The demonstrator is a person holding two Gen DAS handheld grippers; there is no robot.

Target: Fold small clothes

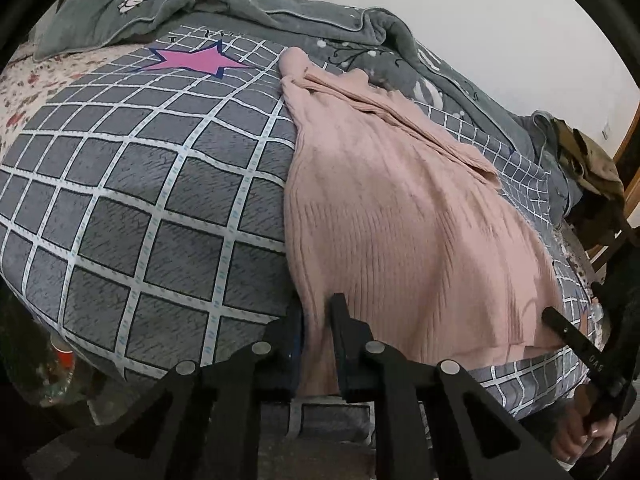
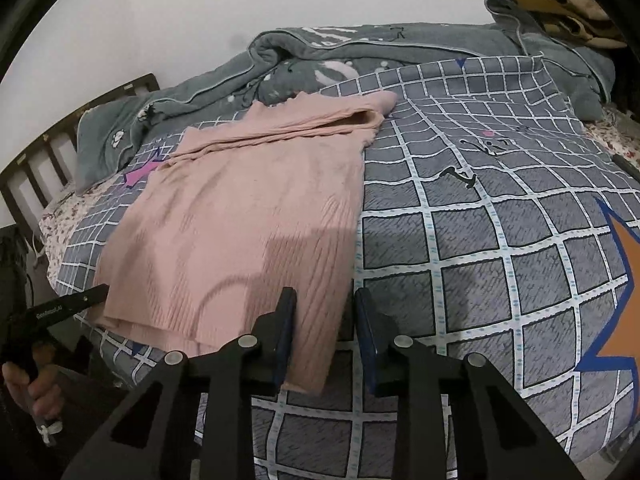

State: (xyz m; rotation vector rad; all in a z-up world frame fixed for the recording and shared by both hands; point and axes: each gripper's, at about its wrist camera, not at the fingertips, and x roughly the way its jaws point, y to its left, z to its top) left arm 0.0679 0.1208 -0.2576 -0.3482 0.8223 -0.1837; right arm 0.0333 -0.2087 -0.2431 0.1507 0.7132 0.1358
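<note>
While the pink sweater [image 2: 240, 216] lay flat on the bed's grey checked quilt [image 2: 480, 248], sleeves folded across its top, both hand-held grippers sat at its near hem. Readable writing: white letters on the left hand-held gripper's finger seen from the right wrist view, looks like "GenRobot.AI", blurry; on the right one's finger seen from the left view, "DAS", partly hidden. Black scribble lettering printed on the quilt, not legible.

Left hand-held gripper [image 1: 316, 340]: jaws pressed nearly together, pinching the sweater's near left corner; fabric runs between the fingers and hangs below them.

Right hand-held gripper [image 2: 325, 336]: jaws partly spread, straddling the sweater's near right corner. Left finger [image 2: 286, 320] touched or overlapped the fabric edge; right finger over bare quilt. Pads not pressing on the cloth, gap visible.

A hand [image 2: 36, 384] gripped the left tool's handle at the frame edge. Grey-green blanket [image 2: 360, 52] bunched along the wall behind the sweater, brown cloth [image 2: 568, 12] piled on its far end. Pink star [image 1: 192, 62] printed on the quilt just beyond the sweater's collar side.
</note>
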